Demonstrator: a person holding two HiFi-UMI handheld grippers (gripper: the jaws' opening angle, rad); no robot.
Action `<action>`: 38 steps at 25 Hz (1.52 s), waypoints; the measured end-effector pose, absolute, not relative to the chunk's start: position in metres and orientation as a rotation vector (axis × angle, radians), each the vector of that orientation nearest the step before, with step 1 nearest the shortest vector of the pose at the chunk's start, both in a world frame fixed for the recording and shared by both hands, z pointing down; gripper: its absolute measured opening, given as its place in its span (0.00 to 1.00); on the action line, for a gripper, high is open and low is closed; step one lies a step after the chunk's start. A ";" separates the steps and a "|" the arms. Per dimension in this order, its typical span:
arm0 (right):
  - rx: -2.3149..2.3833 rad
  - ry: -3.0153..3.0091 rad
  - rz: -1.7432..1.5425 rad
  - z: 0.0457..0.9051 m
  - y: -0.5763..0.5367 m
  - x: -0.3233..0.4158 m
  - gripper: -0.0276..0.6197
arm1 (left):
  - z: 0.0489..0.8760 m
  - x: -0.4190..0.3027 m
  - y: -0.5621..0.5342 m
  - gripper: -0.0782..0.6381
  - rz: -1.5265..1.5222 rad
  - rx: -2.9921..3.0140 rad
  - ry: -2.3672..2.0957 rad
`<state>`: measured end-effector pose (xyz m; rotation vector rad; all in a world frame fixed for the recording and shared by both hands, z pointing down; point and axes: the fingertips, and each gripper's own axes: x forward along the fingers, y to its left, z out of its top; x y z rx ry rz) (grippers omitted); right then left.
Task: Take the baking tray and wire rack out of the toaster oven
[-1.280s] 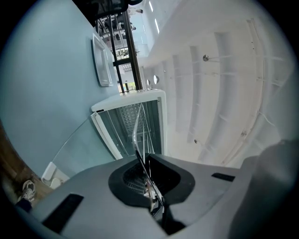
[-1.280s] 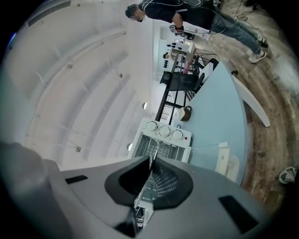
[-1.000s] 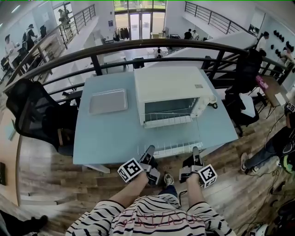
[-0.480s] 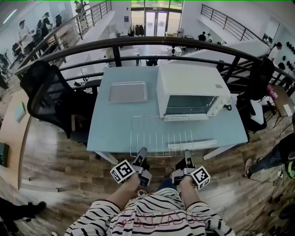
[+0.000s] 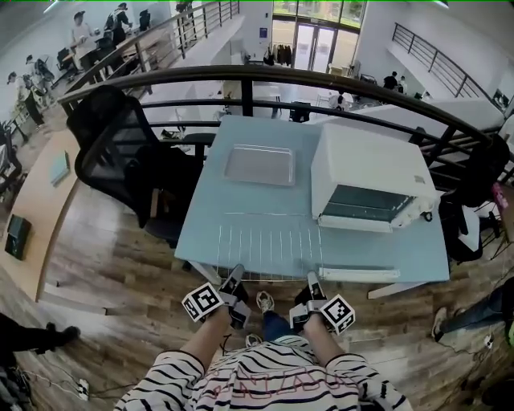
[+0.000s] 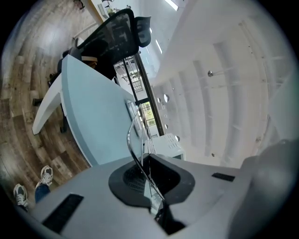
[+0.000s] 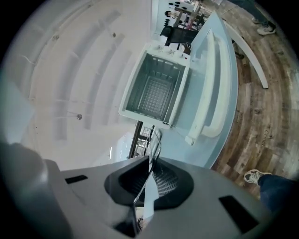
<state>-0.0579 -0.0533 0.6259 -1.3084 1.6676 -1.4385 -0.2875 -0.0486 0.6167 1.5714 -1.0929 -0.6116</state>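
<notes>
1 wire rack (image 5: 269, 246), 1 baking tray (image 5: 259, 164), 1 toaster oven (image 5: 365, 164)

Brown wood-plank floor (image 5: 104, 265), pale blue tabletop (image 5: 265, 210), black mesh office chair (image 5: 120, 152); dark curved metal railing (image 5: 321, 79), glazed doors (image 5: 317, 12) beyond

Baking tray (image 5: 259, 164) left of toaster oven (image 5: 365, 172)

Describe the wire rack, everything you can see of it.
The wire rack is a thin, silvery metal grid of parallel bars in a rectangular frame. It lies about level over the blue table's near edge, outside the toaster oven. The left gripper and right gripper pinch its near rim.
</notes>
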 end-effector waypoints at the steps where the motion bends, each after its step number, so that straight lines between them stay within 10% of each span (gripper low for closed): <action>1: -1.301 1.684 -1.451 0.628 -0.060 -0.065 0.11 | 0.619 -0.295 -0.053 0.14 -0.609 1.568 -1.109; 38: -1.495 1.832 -1.830 0.710 -0.223 -0.160 0.16 | 0.700 -0.382 -0.233 0.18 -0.121 1.468 -1.391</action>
